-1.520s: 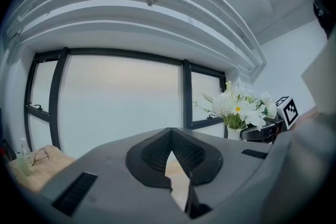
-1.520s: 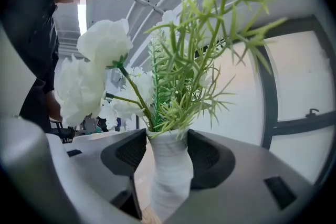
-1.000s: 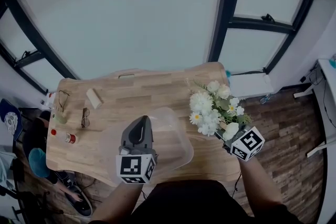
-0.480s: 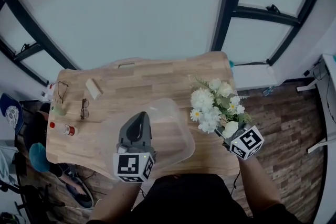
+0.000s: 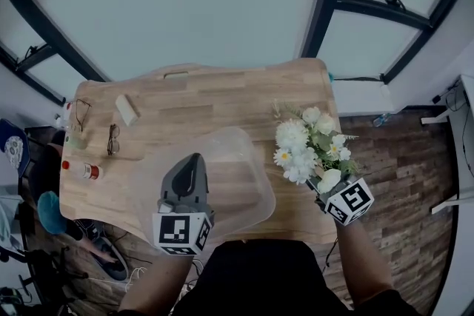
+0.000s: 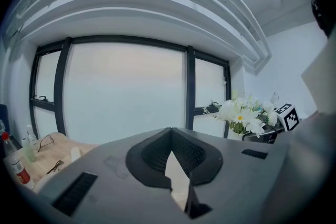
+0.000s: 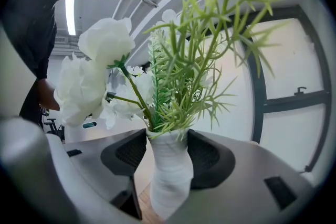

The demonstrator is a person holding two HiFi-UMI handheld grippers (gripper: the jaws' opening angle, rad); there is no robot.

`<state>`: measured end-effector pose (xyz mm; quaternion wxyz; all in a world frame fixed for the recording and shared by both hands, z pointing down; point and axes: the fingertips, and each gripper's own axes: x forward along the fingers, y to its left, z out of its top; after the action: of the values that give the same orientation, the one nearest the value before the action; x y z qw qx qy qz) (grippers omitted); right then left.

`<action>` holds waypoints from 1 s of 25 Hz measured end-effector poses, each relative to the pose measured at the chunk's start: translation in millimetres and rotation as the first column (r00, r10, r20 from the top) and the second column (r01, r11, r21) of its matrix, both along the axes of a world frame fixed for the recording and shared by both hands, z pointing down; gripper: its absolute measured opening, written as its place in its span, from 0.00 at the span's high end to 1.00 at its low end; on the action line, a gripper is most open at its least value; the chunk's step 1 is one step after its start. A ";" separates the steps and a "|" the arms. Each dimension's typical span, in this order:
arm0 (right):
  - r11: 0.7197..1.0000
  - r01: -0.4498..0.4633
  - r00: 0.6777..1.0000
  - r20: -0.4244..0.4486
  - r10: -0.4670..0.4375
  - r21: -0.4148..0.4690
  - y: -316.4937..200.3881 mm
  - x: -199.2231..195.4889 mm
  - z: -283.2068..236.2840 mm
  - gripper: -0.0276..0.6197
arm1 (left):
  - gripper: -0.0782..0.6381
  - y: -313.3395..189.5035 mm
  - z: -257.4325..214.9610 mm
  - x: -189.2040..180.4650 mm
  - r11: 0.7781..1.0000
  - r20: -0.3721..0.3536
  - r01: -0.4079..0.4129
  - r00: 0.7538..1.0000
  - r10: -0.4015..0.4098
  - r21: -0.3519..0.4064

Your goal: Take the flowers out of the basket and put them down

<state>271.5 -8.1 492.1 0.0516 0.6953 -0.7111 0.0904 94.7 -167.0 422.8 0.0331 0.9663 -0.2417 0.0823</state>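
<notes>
White-wrapped flowers [image 5: 304, 148] clamped in right tool [image 7: 168, 176], left tool [image 6: 176, 178] pinching thin rim of translucent plastic basket [image 5: 248, 159], woodgrain table [image 5: 207, 100]

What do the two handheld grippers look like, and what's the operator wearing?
Both the left gripper and right gripper are grey wedge-shaped shells with dark textured pads inside the jaws, each carrying a white cube with black square markers. No cables visible. The person wears a dark top.

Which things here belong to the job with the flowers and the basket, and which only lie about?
For the job: flowers, held by the right gripper; clear basket, held by the left gripper.
Lying about: dark glasses; wire glasses; red-capped bottle; pale block.
</notes>
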 end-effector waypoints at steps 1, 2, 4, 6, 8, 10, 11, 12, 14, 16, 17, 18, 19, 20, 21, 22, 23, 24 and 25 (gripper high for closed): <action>1.000 -0.002 1.000 0.004 0.002 -0.005 1.3 0.2 3.9 0.55 | 0.88 -1.2 2.8 -0.5 1.000 0.005 0.002 1.000 -0.002 -0.003; 1.000 -0.004 1.000 0.007 0.004 -0.009 2.4 1.0 7.4 0.55 | 0.88 -1.8 5.1 -0.5 1.000 0.010 0.004 1.000 -0.003 -0.006; 1.000 -0.010 1.000 0.011 0.010 -0.013 3.6 3.4 13.6 0.55 | 0.88 -1.5 8.8 0.7 1.000 0.015 0.002 1.000 -0.002 -0.009; 1.000 -0.015 1.000 0.017 0.016 -0.014 2.1 6.0 19.6 0.55 | 0.88 -1.5 13.7 2.4 1.000 0.018 0.001 1.000 0.000 -0.012; 1.000 -0.018 1.000 0.025 0.019 -0.016 -0.7 8.5 26.6 0.55 | 0.88 -2.8 21.6 3.8 1.000 0.028 0.001 1.000 0.000 -0.018; 1.000 -0.018 0.999 0.032 0.018 -0.015 -2.9 10.4 33.5 0.55 | 0.88 -3.8 28.9 3.7 1.000 0.043 0.004 0.999 -0.003 -0.027; 1.000 -0.016 0.999 0.034 0.017 -0.015 -4.0 11.2 36.8 0.55 | 0.88 -4.1 30.9 3.4 1.000 0.048 0.006 0.999 -0.005 -0.029; 1.000 -0.014 0.999 0.034 0.015 -0.018 -5.1 11.8 40.2 0.55 | 0.88 -4.5 31.8 3.2 1.000 0.050 0.008 0.999 -0.006 -0.029; 1.000 -0.009 0.999 0.034 0.010 -0.026 -7.8 13.2 46.8 0.55 | 0.88 -6.2 32.7 3.6 1.000 0.052 0.009 0.999 -0.008 -0.030; 1.000 -0.007 0.999 0.040 0.008 -0.026 -10.9 14.0 51.7 0.55 | 0.88 -8.8 34.2 3.7 0.999 0.055 0.012 0.998 -0.010 -0.032; 1.000 -0.006 0.999 0.043 0.007 -0.024 -12.6 14.2 53.6 0.55 | 0.88 -10.2 35.2 3.7 0.999 0.057 0.015 0.998 -0.013 -0.034; 1.000 -0.004 0.999 0.044 0.005 -0.021 -14.2 14.5 55.1 0.55 | 0.88 -11.4 35.9 4.1 0.999 0.057 0.017 0.998 -0.015 -0.037; 1.000 -0.002 0.999 0.043 0.002 -0.016 -15.7 14.9 56.2 0.55 | 0.88 -12.2 36.4 5.0 0.999 0.056 0.019 0.998 -0.017 -0.038; 1.000 0.001 0.999 0.040 -0.001 -0.012 -17.1 15.2 57.2 0.55 | 0.88 -12.5 36.7 6.1 0.999 0.055 0.020 0.998 -0.018 -0.040; 1.000 0.005 0.999 0.036 -0.005 -0.010 -18.0 15.4 58.5 0.55 | 0.89 -12.5 37.1 7.2 0.999 0.054 0.020 0.998 -0.018 -0.042; 1.000 0.009 0.999 0.033 -0.009 -0.011 -18.5 15.5 60.5 0.55 | 0.88 -12.2 37.6 8.1 0.999 0.053 0.021 0.998 -0.018 -0.044; 1.000 0.012 0.999 0.033 -0.012 -0.013 -19.0 16.0 62.7 0.55 | 0.88 -11.8 38.3 9.1 0.999 0.053 0.021 0.998 -0.018 -0.046; 1.000 0.013 0.999 0.034 -0.013 -0.013 -19.7 16.8 64.7 0.55 | 0.88 -11.6 39.2 10.1 0.999 0.053 0.021 0.998 -0.019 -0.047; 1.000 0.013 0.999 0.038 -0.013 -0.010 -20.3 17.5 66.3 0.55 | 0.88 -11.5 40.2 11.1 0.999 0.053 0.022 0.998 -0.019 -0.047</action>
<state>289.0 -28.4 558.4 0.0421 0.6886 -0.7160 0.1067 105.8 -178.5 463.0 0.0507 0.9602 -0.2504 0.1131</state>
